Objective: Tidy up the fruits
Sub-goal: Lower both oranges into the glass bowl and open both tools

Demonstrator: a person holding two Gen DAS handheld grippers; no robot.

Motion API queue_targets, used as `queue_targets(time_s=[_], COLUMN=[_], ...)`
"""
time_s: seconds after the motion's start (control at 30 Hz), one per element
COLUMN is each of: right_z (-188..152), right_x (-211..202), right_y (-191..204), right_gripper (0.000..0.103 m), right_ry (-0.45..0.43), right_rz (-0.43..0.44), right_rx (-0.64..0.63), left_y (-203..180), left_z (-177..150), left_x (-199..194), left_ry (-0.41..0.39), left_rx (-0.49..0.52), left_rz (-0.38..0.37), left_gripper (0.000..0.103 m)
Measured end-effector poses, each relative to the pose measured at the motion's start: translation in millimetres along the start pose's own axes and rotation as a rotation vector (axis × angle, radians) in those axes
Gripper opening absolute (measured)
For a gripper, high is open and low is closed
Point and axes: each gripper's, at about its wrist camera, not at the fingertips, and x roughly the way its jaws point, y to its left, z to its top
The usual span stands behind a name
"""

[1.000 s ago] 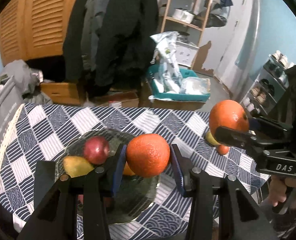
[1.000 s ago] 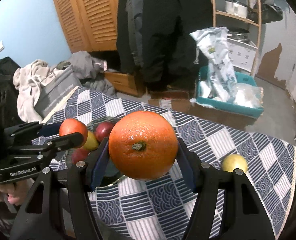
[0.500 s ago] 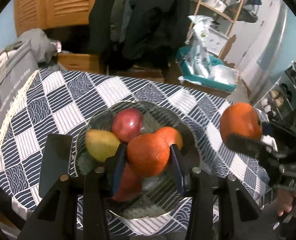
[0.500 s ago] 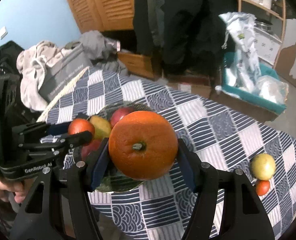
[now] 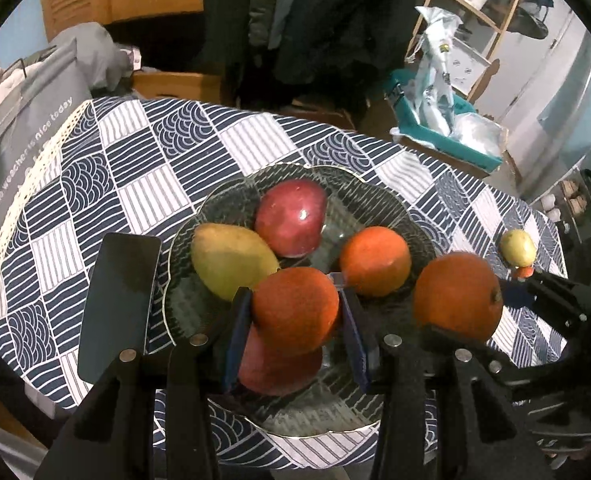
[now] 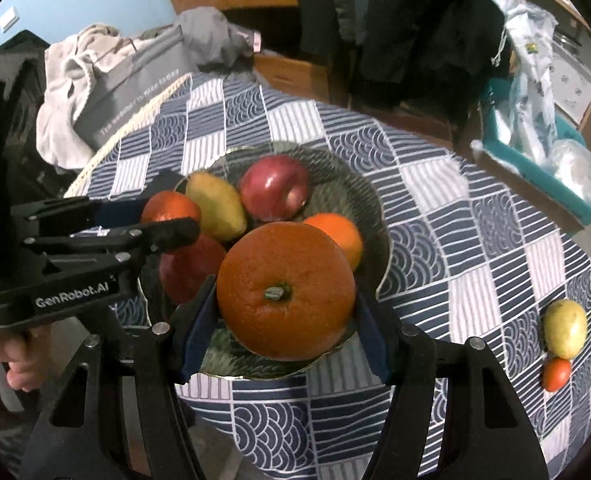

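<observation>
My left tool (image 5: 295,312) grips a small orange (image 5: 295,310) between its blue pads, jaws closed snugly on the fruit, above the near side of the dark glass plate (image 5: 375,200). My right tool (image 6: 285,296) clamps a larger orange (image 6: 285,290), stem end facing the camera, its jaws set wider around that bigger fruit, over the plate's near rim.

On the plate lie a red apple (image 5: 291,224), a yellow-green mango (image 5: 231,260), another orange (image 5: 375,262) and a second red fruit (image 5: 275,368) (partly hidden beneath the orange in my left tool). The plate sits on a tabletop covered with a blue-and-white patterned cloth (image 5: 135,176).

Well apart from the plate, near the cloth's far right edge, a small yellow-green fruit (image 6: 565,328) rests just beside a little red one (image 6: 556,374). A dark phone (image 5: 119,304) lies flat on the cloth, just left of the plate.

In the right wrist view, a hand (image 6: 19,360) grasps the handle of the left tool at the left edge.
</observation>
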Motion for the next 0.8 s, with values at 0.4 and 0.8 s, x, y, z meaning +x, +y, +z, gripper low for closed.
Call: queue_targets(time_s=[0.4,0.8], right_z=[-11.0,-13.5], right_x=[24.6,36.3], right_y=[8.4,7.1], right_gripper=[0.065,0.066], right_ry=[0.078,0.120], right_rz=[0.020,0.024], right_rx=[-0.009,0.011], left_y=[3.8,7.4], left_z=[2.1,2.2], left_x=[12.8,11.4], left_ry=[0.025,0.021], left_rx=[-0.020,-0.036], left_rz=[0.003,0.000], left_gripper=[0.045,0.052])
